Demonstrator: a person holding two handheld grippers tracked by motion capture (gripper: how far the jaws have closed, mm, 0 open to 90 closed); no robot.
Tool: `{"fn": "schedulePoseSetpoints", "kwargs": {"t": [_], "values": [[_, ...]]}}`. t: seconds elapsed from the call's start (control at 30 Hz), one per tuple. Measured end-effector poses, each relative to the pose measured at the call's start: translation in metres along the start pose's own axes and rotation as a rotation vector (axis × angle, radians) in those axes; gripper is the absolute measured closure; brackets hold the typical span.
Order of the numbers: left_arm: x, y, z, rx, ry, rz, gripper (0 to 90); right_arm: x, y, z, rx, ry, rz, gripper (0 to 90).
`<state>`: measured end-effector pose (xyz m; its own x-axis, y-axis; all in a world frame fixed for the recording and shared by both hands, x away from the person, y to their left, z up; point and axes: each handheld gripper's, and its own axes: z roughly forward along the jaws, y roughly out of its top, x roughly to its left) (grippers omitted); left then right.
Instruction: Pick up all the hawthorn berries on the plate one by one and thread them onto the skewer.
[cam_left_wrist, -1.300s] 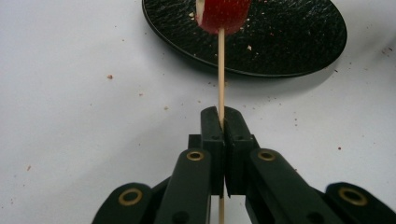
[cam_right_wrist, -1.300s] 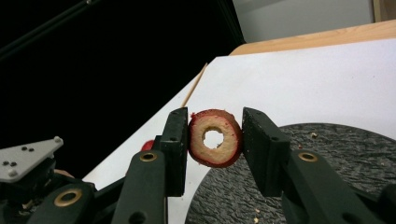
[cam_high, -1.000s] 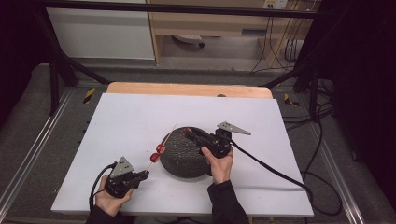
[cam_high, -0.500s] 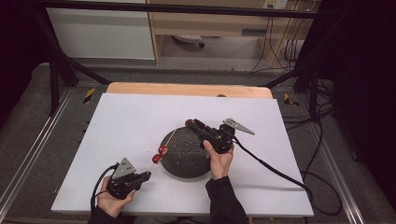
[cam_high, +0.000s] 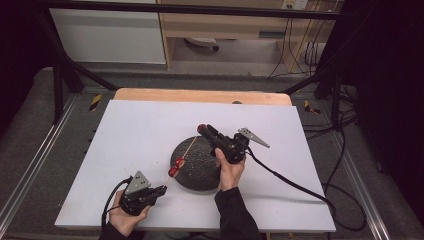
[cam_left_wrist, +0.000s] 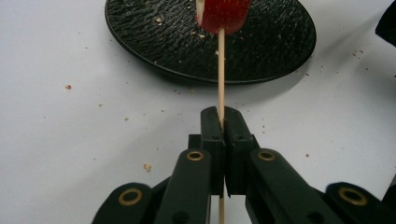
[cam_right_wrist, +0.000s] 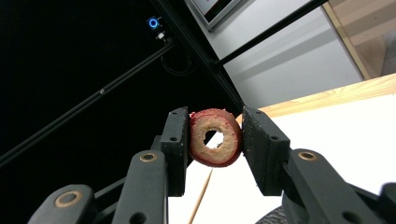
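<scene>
High view shows the left gripper (cam_high: 159, 190) at the near left of the table, clamped tight on the butt of a wooden skewer (cam_high: 184, 155) that slants up and away to the right over the black plate (cam_high: 200, 175), a red piece (cam_high: 175, 167) already threaded low on it. The right gripper (cam_high: 202, 128) pinches a red-skinned ring slice (cam_right_wrist: 215, 137) by its rim just beyond the skewer's free tip. In my judgement, its hole must line up with the skewer's long axis before sliding down toward the left gripper.

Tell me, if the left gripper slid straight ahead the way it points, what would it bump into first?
Probably the black plate. The left gripper points along its skewer toward the plate's near rim; the red slice looks farther on.
</scene>
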<state>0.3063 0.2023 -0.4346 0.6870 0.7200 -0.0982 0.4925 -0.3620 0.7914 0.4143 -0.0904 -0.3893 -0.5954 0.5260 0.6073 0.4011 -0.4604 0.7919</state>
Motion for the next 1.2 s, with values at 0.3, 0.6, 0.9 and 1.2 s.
{"fn": "schedulePoseSetpoints", "kwargs": {"t": [0.3, 0.6, 0.9, 1.2], "values": [[-0.004, 0.0, 0.003, -0.003, -0.013, -0.007, 88.2, -0.002, -0.008, 0.003, -0.031, -0.004, -0.001, 62.8], [-0.005, 0.0, 0.003, -0.012, -0.018, -0.023, 88.2, -0.003, -0.014, 0.005, -0.046, 0.002, 0.014, 62.8], [-0.006, 0.0, 0.006, -0.038, -0.039, -0.07, 88.2, -0.004, -0.021, 0.006, -0.062, 0.01, 0.032, 62.9], [-0.013, 0.0, 0.009, -0.071, -0.027, -0.119, 88.2, -0.005, -0.032, 0.008, -0.073, 0.012, 0.051, 62.9]]}}
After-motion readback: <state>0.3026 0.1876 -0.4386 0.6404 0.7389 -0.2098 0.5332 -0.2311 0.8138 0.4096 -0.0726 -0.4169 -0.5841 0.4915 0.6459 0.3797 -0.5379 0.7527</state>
